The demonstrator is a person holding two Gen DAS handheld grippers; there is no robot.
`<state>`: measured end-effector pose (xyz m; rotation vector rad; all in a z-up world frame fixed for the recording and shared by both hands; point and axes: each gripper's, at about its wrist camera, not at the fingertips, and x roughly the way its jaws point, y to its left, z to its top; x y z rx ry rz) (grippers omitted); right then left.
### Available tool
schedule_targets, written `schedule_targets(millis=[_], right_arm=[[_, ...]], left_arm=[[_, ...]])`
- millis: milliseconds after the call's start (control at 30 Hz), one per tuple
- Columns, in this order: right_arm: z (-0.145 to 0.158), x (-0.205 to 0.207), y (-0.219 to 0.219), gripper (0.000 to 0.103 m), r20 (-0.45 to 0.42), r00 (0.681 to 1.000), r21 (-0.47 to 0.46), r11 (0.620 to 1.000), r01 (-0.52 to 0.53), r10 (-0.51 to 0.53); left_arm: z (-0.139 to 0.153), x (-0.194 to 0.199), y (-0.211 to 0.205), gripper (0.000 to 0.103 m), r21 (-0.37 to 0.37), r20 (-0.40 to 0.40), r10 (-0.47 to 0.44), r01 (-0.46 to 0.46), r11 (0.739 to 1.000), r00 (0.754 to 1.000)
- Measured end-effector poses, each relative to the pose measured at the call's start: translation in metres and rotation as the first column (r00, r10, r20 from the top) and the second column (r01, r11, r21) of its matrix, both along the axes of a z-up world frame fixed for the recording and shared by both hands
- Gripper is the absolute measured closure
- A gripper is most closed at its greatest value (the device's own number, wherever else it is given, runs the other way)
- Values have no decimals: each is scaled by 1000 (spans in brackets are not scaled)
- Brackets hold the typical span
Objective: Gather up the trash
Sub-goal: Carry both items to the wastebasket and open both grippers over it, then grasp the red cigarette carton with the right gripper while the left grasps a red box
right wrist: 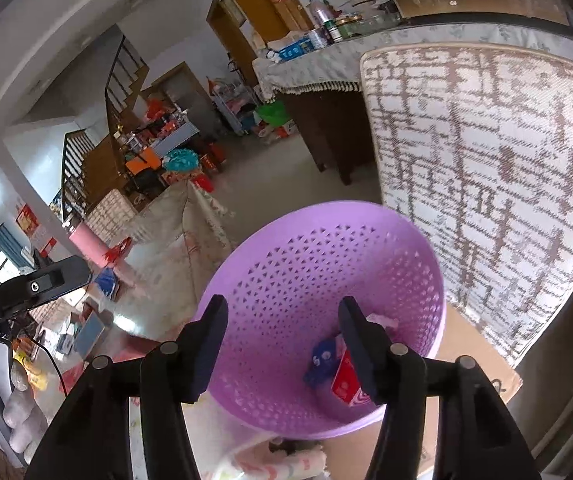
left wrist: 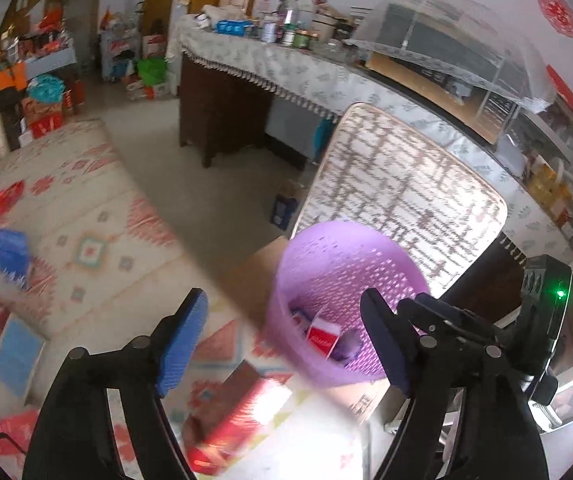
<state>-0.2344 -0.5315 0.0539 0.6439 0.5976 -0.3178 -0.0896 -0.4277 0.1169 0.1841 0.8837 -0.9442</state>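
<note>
Purple basket (right wrist: 326, 264) w/ trash; both grippers' fingers (right wrist: 210, 344) apart, empty.

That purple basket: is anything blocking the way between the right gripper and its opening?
Nothing visible does. The right gripper hangs open and empty just in front of the purple basket, whose mouth faces it with no lid or cover. Inside lie only a red carton and a blue wrapper.

A patterned cloth-covered surface (left wrist: 98, 216) carries scattered red and blue packets (left wrist: 6, 252); near its right end a purple basket (left wrist: 338, 280) stands on flat cardboard (right wrist: 474, 356).
</note>
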Motion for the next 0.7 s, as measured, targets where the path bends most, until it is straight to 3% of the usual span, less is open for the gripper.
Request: schedule_targets(millis=[100, 333, 467, 600, 700], right_arm=[[-2, 6, 12, 39, -12, 999, 2, 999, -33, 33], [5, 24, 65, 38, -5, 984, -11, 984, -180, 180], [5, 27, 95, 25, 17, 974, 32, 974, -225, 224], [-3, 33, 119, 18, -21, 968, 37, 968, -248, 249], [-9, 34, 129, 18, -60, 971, 63, 972, -226, 230]], left_arm=[[-2, 6, 26, 26, -9, -23, 25, -25, 1000, 999], [-1, 10, 97, 26, -8, 3, 125, -125, 992, 992], [-8, 9, 142, 26, 29, 34, 187, -188, 982, 982], [-11, 13, 196, 26, 50, 33, 270, -271, 961, 962], [-1, 15, 247, 26, 45, 72, 361, -364, 930, 930]])
